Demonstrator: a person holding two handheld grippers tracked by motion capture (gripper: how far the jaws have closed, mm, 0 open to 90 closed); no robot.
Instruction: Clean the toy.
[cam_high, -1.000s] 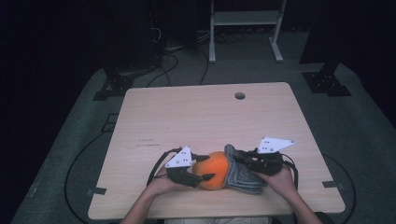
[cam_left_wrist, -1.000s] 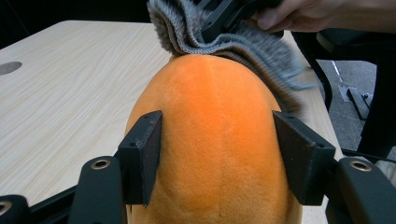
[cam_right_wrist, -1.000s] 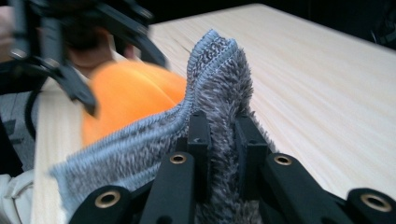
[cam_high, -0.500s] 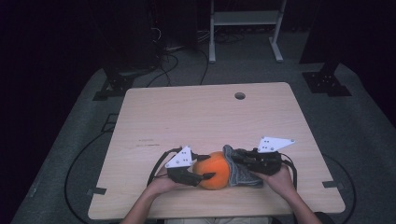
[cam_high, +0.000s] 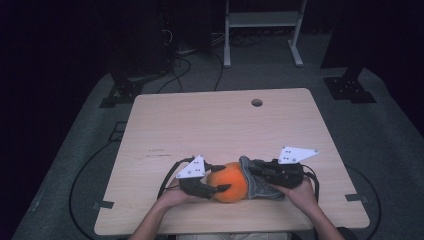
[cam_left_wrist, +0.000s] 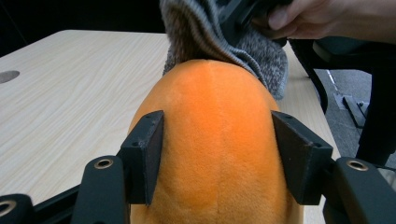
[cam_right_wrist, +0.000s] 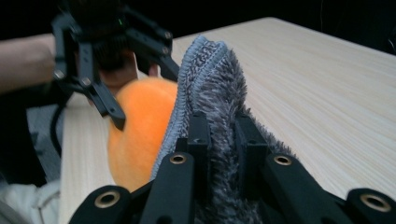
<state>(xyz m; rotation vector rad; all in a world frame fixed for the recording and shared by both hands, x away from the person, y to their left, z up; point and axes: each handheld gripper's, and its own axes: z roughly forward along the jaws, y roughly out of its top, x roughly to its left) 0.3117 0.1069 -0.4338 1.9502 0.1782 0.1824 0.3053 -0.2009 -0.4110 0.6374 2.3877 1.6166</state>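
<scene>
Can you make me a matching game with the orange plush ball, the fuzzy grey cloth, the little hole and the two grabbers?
Things:
1. orange plush ball
2. grey cloth
3. round hole
4. left gripper

States:
A. in the table's far edge
B. pinched by the right gripper
C. soft, between two spread jaws
D. clamps the orange thing

Pairs: 1-C, 2-B, 3-A, 4-D

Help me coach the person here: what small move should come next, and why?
Probably draw the right gripper, pinching the grey fuzzy cover's ribbed cuff, further over the orange plush ball. The left gripper clamps the ball, and the cuff covers just its far end.
</scene>
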